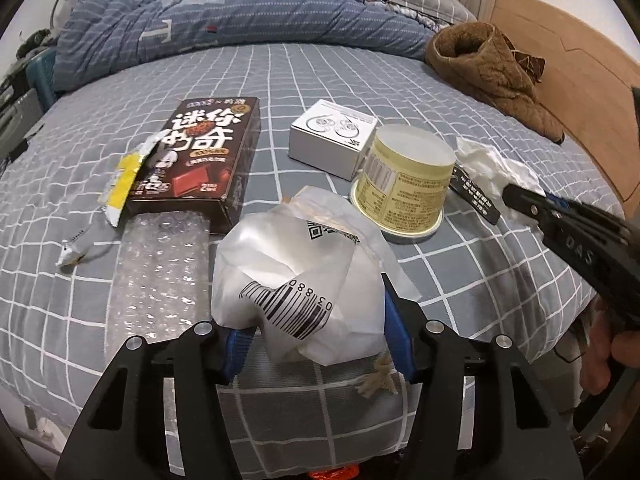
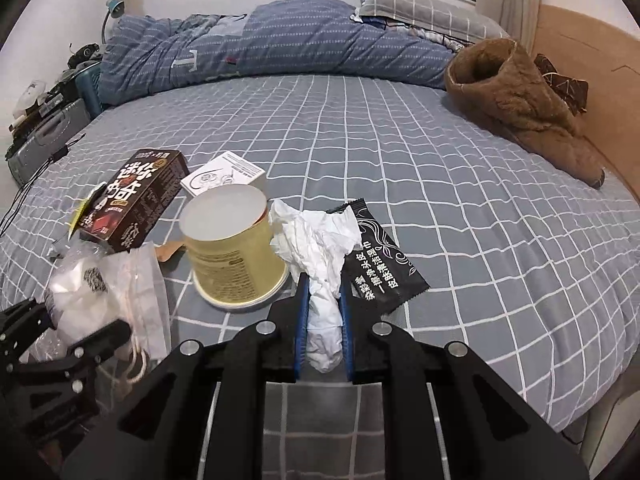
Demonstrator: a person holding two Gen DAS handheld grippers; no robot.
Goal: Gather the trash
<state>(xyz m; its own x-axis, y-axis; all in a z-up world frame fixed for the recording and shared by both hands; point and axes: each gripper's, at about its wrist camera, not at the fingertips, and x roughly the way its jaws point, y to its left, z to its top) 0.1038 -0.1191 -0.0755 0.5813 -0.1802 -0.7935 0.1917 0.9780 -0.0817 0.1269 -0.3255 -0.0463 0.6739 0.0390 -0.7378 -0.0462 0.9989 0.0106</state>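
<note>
Right wrist view: right gripper [image 2: 323, 334] clamps the crumpled tissue [image 2: 316, 240] near the bed's [image 2: 440, 160] front edge, beside the upturned cup [image 2: 234, 248] and black sachet [image 2: 382, 264]; left gripper [image 1: 316, 332] pinches a white bag [image 1: 304, 280] there

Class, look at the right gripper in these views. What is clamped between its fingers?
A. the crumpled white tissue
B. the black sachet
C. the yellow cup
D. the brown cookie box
A: in the right wrist view, the right gripper is shut on the crumpled white tissue; the black sachet lies beside it.
</note>
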